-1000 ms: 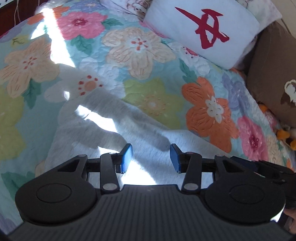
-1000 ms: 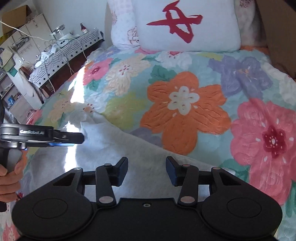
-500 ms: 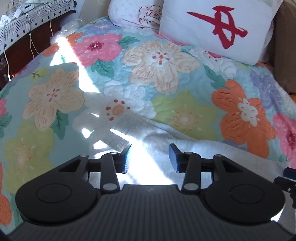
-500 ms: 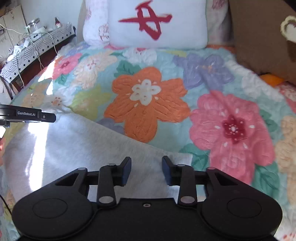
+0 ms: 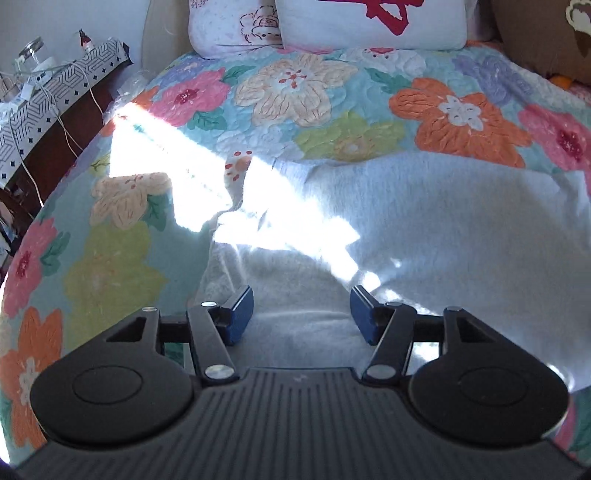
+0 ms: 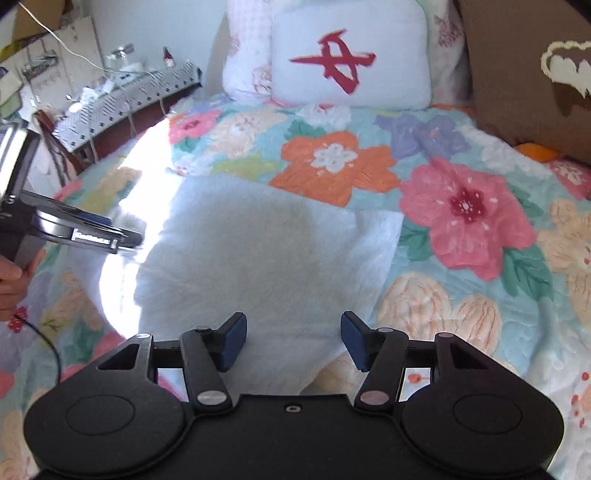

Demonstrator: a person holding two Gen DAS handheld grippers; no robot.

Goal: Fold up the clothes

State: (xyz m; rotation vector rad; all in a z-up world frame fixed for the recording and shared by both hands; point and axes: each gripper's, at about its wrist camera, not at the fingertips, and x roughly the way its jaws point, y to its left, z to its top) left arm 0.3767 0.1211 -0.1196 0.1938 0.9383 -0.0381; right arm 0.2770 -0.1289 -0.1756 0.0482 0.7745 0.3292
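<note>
A light grey fleece garment [image 5: 424,229] lies spread flat on the floral quilt [image 5: 314,92]; it also shows in the right wrist view [image 6: 251,254]. My left gripper [image 5: 301,314] is open and empty, hovering over the garment's near left part. My right gripper [image 6: 291,341] is open and empty above the garment's near right edge. The left gripper also shows side-on at the left of the right wrist view [image 6: 122,236], over the garment's left edge. A band of sunlight crosses the garment's left side.
A white pillow with a red character [image 6: 351,62] and a floral pillow [image 5: 236,26] lie at the head of the bed. A brown cushion [image 6: 524,74] stands at the right. A cluttered side table with cables [image 5: 48,96] stands left of the bed.
Both grippers have pulled back and up from the garment, so more of it and of the bed shows. Both stay open; the garment has not moved.
</note>
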